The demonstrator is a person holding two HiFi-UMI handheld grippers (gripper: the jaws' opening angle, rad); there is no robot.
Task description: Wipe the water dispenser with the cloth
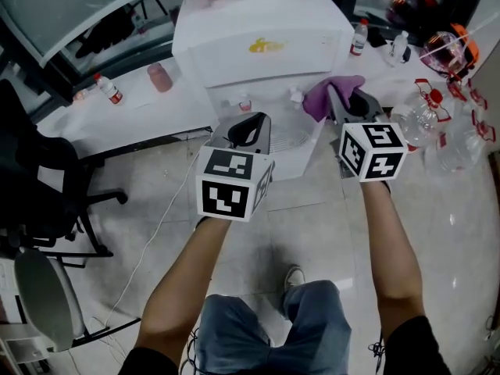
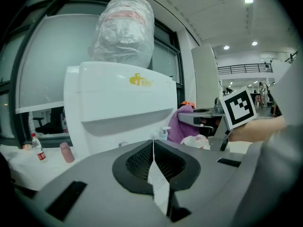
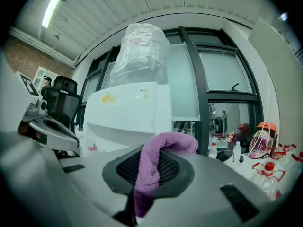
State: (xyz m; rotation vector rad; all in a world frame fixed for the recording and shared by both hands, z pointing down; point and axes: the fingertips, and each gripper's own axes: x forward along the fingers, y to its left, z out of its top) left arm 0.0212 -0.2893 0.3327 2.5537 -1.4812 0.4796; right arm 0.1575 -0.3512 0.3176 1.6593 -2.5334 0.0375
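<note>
The white water dispenser (image 1: pixel 262 41) stands ahead, a plastic-wrapped bottle (image 2: pixel 125 30) on its top. The dispenser (image 2: pixel 118 112) fills the middle of the left gripper view, and the dispenser (image 3: pixel 128 115) shows left of centre in the right gripper view. A purple cloth (image 1: pixel 328 94) is pinched in my right gripper (image 1: pixel 348 104), which is shut on it just off the dispenser's right front corner. That cloth (image 3: pixel 151 171) droops between the jaws. My left gripper (image 1: pixel 248 127) is shut with nothing in it, low before the tap recess.
A black office chair (image 1: pixel 35 186) stands at the left. Small bottles (image 1: pixel 109 90) sit on the white ledge (image 1: pixel 94 123) left of the dispenser. Clear water jugs with red handles (image 1: pixel 437 123) crowd the right side, with an orange helmet (image 1: pixel 449 45) behind.
</note>
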